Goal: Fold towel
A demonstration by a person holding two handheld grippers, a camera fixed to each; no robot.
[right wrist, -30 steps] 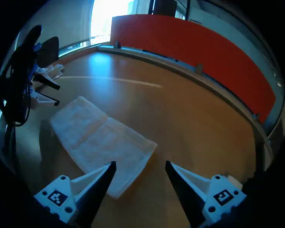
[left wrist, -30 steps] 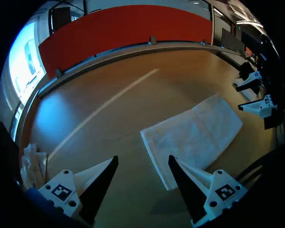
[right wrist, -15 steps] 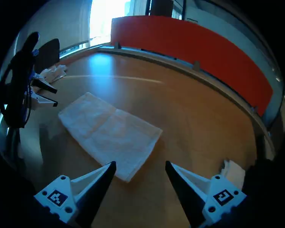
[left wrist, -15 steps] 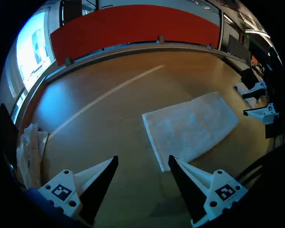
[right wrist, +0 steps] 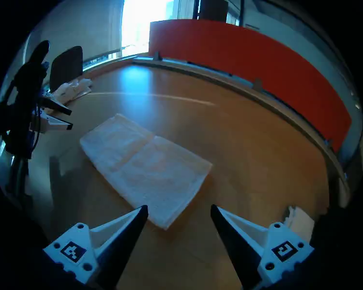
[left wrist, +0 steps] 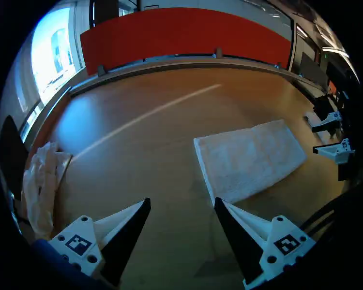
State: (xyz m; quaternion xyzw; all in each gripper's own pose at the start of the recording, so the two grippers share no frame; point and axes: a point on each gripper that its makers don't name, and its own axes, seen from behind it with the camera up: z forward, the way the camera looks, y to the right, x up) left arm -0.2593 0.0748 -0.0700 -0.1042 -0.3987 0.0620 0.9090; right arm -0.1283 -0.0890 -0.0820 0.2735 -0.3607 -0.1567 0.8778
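Both of my tongs hung above the wooden table (left wrist: pixel 133 159), each spread wide and gripping nothing: my left gripper (left wrist: pixel 181 200) and my right gripper (right wrist: pixel 178 208) had only bare tabletop between their black-edged fingers.

In the left gripper view, the white towel (left wrist: pixel 251 158) lay flat on the table toward two o'clock, its near edge just beyond my right-hand fingertip and apart from it. A crumpled heap of pale cloth (left wrist: pixel 38 186) sat at nine o'clock by the table's edge. Farther off at three o'clock, past the towel's far end, my right gripper showed small, its two fingers apart.

In the right gripper view, the towel (right wrist: pixel 145 166) stretched from just ahead of my left-hand fingertip toward ten o'clock, with a crease line across its middle. Beyond it at nine o'clock my left gripper pointed in over the table, fingers parted. A small white bundle (right wrist: pixel 297 220) lay at four o'clock. Farther still, a dark chair (right wrist: pixel 68 65) stood at ten o'clock, and a long red partition (right wrist: pixel 259 58) ran along the table's far side from twelve to two o'clock.
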